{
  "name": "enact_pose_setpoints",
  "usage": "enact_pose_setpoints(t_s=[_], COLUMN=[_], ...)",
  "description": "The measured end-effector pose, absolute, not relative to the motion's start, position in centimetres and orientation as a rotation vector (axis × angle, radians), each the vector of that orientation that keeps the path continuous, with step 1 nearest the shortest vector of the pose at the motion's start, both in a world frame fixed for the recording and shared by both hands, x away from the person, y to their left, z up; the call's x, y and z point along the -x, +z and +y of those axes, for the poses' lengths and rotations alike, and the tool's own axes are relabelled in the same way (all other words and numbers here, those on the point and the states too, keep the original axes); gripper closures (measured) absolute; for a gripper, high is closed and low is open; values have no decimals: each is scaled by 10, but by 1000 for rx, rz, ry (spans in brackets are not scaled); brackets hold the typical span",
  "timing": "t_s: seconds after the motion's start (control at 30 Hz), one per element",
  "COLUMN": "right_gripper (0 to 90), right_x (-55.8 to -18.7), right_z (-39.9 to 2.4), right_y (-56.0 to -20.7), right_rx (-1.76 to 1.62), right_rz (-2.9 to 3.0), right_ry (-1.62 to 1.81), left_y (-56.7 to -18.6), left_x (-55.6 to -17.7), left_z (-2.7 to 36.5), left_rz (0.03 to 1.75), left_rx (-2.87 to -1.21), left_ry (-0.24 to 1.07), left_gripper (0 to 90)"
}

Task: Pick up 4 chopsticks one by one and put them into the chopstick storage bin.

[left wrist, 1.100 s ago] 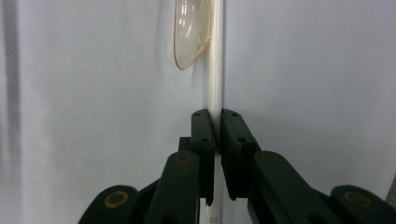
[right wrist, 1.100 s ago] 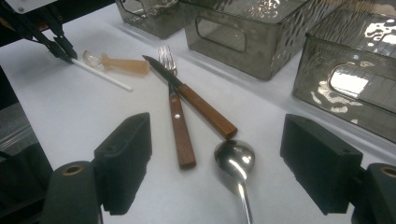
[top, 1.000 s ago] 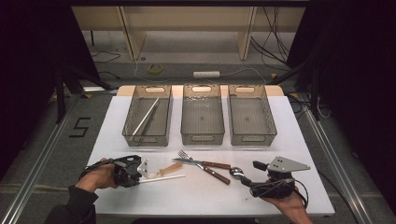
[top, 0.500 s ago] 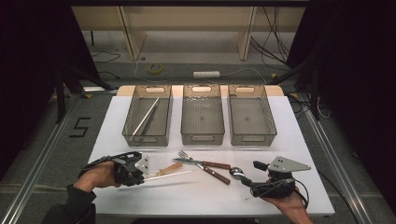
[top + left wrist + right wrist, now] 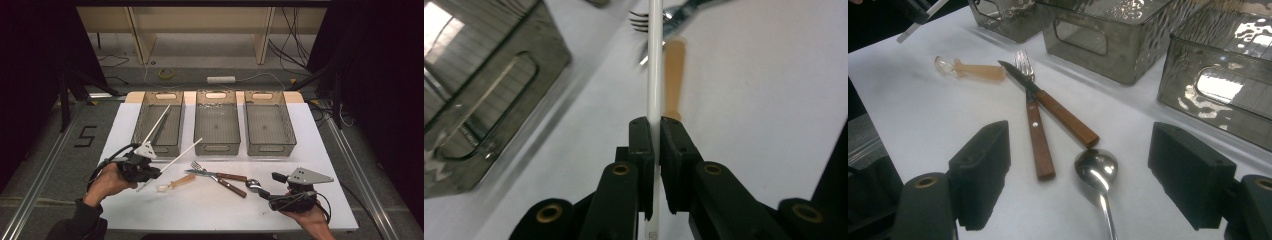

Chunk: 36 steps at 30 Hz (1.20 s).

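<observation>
My left gripper (image 5: 150,172) is shut on a long white stick (image 5: 177,152) and holds it above the table, its far end slanting up toward the bins. In the left gripper view the pads clamp the stick (image 5: 654,60) near one end. A second white stick (image 5: 155,125) leans in the left bin (image 5: 142,135). A wooden-handled fork (image 5: 197,166), a knife (image 5: 215,175), a metal spoon (image 5: 254,185) and a small tan-handled scoop (image 5: 175,182) lie on the white table. My right gripper (image 5: 270,186) rests open at the front right, its jaws either side of the spoon bowl (image 5: 1096,170).
Three clear grey bins stand in a row at the back: left, middle (image 5: 216,125) and right (image 5: 267,125). The fork (image 5: 1030,100) and knife (image 5: 1048,105) cross just ahead of my right gripper (image 5: 1083,140). The table's front edge (image 5: 215,227) is close to both hands.
My left gripper has risen with the white stick, lifting it off the table and tilting its far end up toward the bins. The right gripper has stayed put.
</observation>
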State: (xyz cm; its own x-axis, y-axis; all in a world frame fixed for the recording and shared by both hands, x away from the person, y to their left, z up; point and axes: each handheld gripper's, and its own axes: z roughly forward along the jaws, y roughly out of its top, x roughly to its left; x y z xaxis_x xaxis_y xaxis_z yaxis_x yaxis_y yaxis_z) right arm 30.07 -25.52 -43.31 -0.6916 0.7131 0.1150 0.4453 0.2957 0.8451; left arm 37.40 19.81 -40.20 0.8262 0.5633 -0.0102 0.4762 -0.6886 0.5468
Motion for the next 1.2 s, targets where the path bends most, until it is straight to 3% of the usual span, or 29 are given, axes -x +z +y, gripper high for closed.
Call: enact_pose_setpoints(t_s=[0.23,1.2], right_gripper=[260,260], right_x=[-301,-301], right_z=[-256,-254], right_y=[-434,-434], right_rx=[-1060,-1068], right_rz=[2284,2285], right_ry=[1348,1345], left_y=[-400,-391], left_x=[-380,-412], left_z=[210,229], left_rz=[925,1112], left_rx=[-2355,-2140], left_ry=[265,329], left_gripper=[842,842])
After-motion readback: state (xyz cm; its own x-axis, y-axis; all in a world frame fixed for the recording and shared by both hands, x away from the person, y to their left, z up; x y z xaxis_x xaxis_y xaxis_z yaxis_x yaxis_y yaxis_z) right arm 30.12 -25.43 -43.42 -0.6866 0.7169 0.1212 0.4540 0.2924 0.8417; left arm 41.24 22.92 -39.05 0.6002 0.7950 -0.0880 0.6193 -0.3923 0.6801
